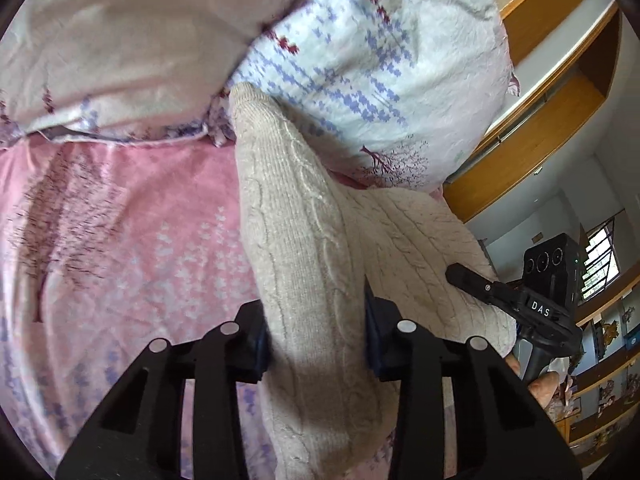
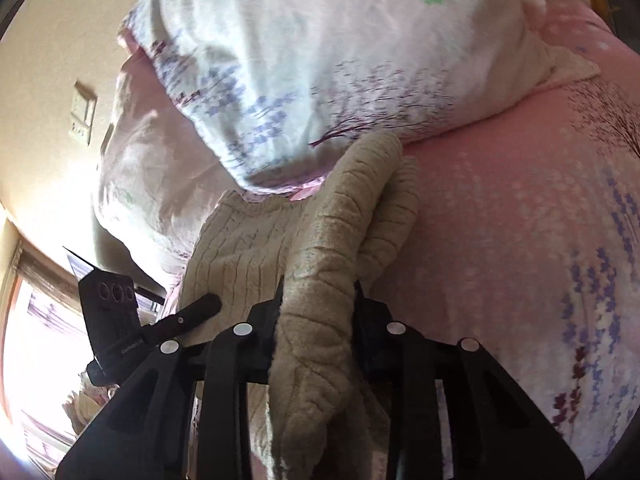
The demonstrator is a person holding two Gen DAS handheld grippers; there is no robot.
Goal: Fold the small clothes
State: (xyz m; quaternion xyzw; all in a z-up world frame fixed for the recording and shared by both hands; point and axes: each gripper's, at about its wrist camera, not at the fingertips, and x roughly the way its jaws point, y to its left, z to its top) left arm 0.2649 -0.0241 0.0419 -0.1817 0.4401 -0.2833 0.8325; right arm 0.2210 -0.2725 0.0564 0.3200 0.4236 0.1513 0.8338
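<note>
Gripping beige knit sweater (image 1: 304, 248), left tongs (image 1: 316, 336), right tongs (image 2: 318, 320)

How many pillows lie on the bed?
2: a white flowered pillow behind the sweater, and a pinkish pillow to its left. Others may be out of view.

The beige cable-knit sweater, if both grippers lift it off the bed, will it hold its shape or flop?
The sweater will likely flop: it already bunches between the fingers of the left gripper and right gripper. The thick knit suggests some weight, so unheld parts probably sag. Its fuzzy surface should resist slipping.
</note>
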